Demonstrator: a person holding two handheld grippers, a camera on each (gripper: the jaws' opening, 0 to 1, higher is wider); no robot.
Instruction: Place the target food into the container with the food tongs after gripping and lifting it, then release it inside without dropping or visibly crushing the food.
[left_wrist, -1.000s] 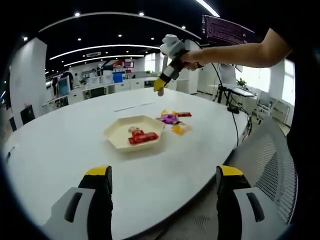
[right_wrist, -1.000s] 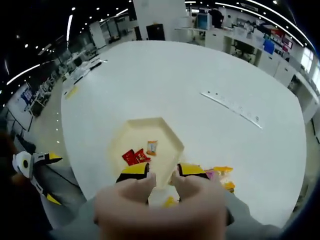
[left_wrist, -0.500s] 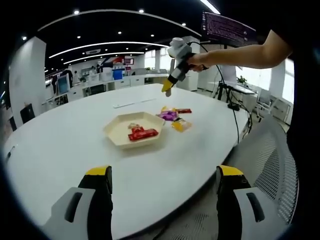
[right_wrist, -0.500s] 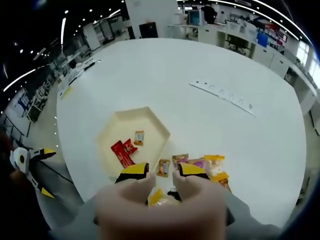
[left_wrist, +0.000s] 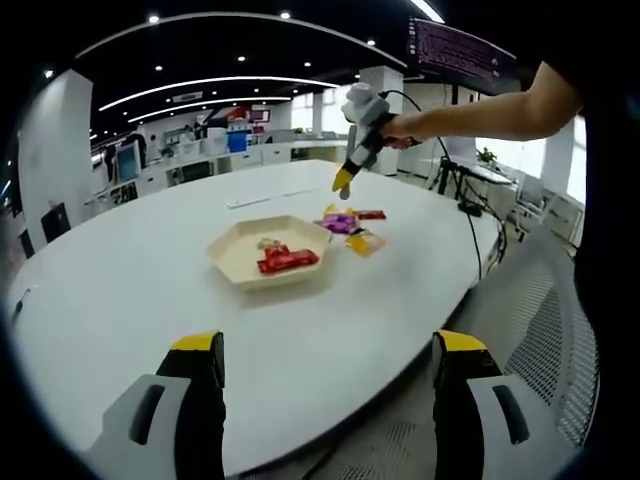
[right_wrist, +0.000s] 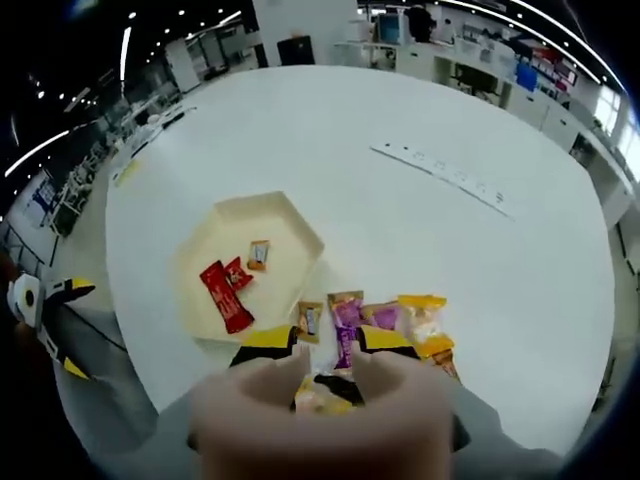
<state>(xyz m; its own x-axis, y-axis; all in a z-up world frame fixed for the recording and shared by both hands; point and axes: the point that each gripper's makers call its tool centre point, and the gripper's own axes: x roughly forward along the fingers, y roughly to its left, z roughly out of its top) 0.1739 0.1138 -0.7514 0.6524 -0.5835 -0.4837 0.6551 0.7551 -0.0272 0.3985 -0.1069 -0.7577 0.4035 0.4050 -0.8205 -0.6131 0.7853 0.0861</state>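
The right gripper (right_wrist: 323, 345) is held over the loose snack packets (right_wrist: 385, 320) just beside the hexagonal tray (right_wrist: 300, 235), its jaws slightly apart around nothing; the tips partly hide the packets beneath. Red packets (right_wrist: 222, 295) are seen lying inside the tray. The left gripper (left_wrist: 325, 350), jaws wide apart, is held well away from the tray.

We can read no text, brand or number in either view. The wrappers (right_wrist: 385, 318) heaped near the table's (right_wrist: 420, 110) edge, and those in the tray (right_wrist: 240, 262), are too small and blurred for us to make out any print. The screen (left_wrist: 462, 55) hanging at top right of the left gripper view carries rows of lettering that we cannot resolve.
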